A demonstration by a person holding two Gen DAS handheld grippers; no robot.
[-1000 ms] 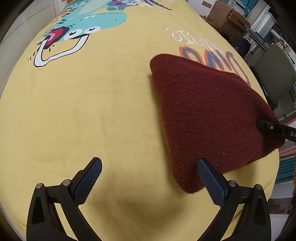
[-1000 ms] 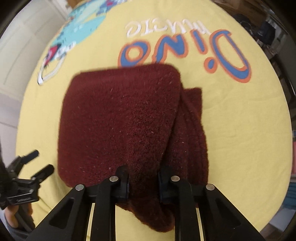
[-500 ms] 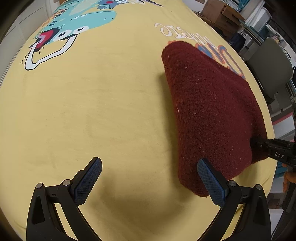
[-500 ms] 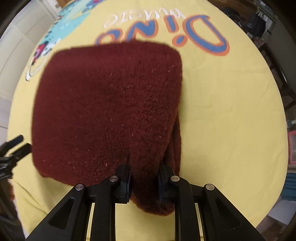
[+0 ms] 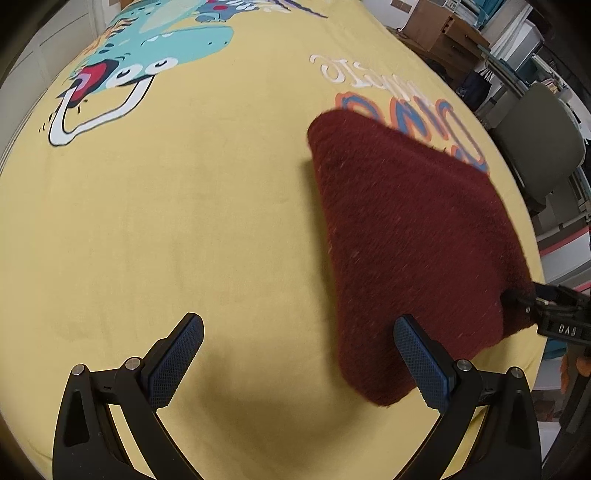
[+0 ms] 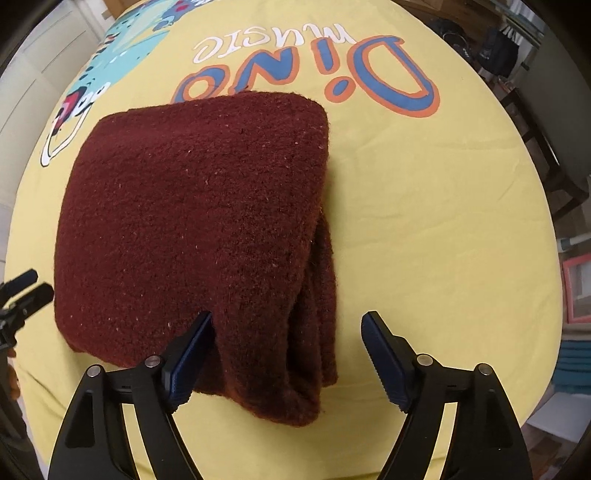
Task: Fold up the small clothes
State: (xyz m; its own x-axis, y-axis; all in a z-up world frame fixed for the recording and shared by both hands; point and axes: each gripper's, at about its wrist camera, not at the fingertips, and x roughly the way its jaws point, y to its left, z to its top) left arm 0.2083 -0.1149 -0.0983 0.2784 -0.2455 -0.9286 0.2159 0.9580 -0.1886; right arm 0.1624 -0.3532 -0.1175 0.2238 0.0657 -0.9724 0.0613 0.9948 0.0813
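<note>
A dark red knitted garment [image 6: 199,229] lies folded into a thick pad on the yellow dinosaur-print cloth [image 6: 424,206]. It also shows in the left wrist view [image 5: 417,236], at the right. My right gripper [image 6: 286,350] is open, its jaws standing on either side of the garment's near edge, the left pad touching the fabric. My left gripper [image 5: 299,358] is open and empty above bare cloth, to the left of the garment. The right gripper's tip [image 5: 554,314] shows at the garment's far right corner in the left wrist view.
The cloth [image 5: 184,221] carries a teal dinosaur print [image 5: 147,62] and "Dino music" lettering [image 6: 303,70]. A grey-green chair [image 5: 539,147] and a wooden box [image 5: 447,33] stand beyond the table's right edge. The left gripper's tip [image 6: 22,291] shows at the far left.
My right gripper was shut on the garment's near edge and has opened, letting it go. The garment has dropped flat onto the cloth. My left gripper stayed open.
</note>
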